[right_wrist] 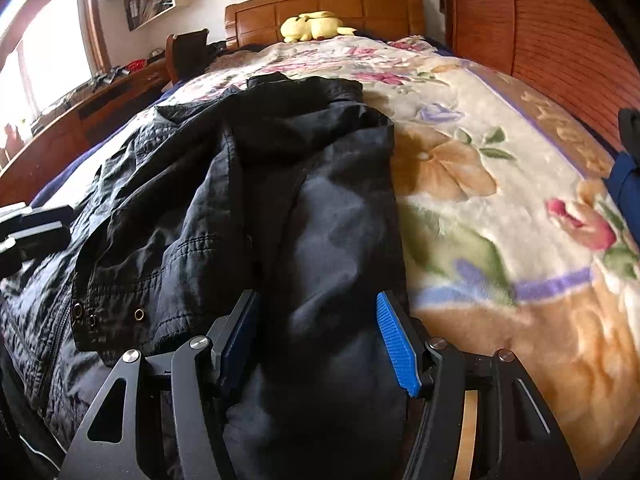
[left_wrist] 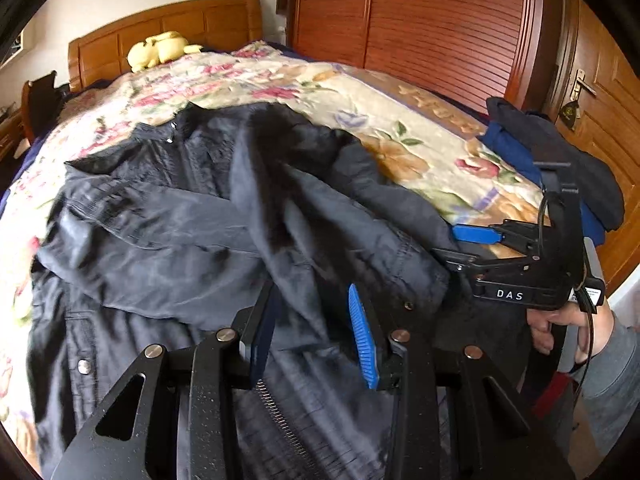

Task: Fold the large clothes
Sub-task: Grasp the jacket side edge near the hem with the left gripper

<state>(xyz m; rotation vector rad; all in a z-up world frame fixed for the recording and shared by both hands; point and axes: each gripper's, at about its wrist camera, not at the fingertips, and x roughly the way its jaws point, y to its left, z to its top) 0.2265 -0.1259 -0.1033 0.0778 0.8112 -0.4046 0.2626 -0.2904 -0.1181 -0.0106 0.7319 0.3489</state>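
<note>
Grips a raised ridge of the dark jacket [left_wrist: 160, 232] with the left tongs [left_wrist: 312, 336], pads clenched on the cloth, the crease running away ahead of the fingertips. Holds the right tongs [right_wrist: 320, 340] released, fingers apart, with a folded-over sleeve [right_wrist: 340, 220] lying between them and the ribbed blue pad [right_wrist: 398, 344] on the right side bare of cloth. Finds the jacket spread on the floral blanket [right_wrist: 500, 220], beneath and ahead of both tongs, collar at the far end, snap buttons just left of the right tongs. Sets the right tongs to the right of the left pair, at the jacket's near right edge, a hand [left_wrist: 560, 320] in a grey sleeve behind them. Beyond the right tongs, a pile of dark and blue clothes [left_wrist: 560, 152]; far ahead of both, a yellow plush toy [right_wrist: 312, 26] against the wooden headboard [right_wrist: 360, 4].
</note>
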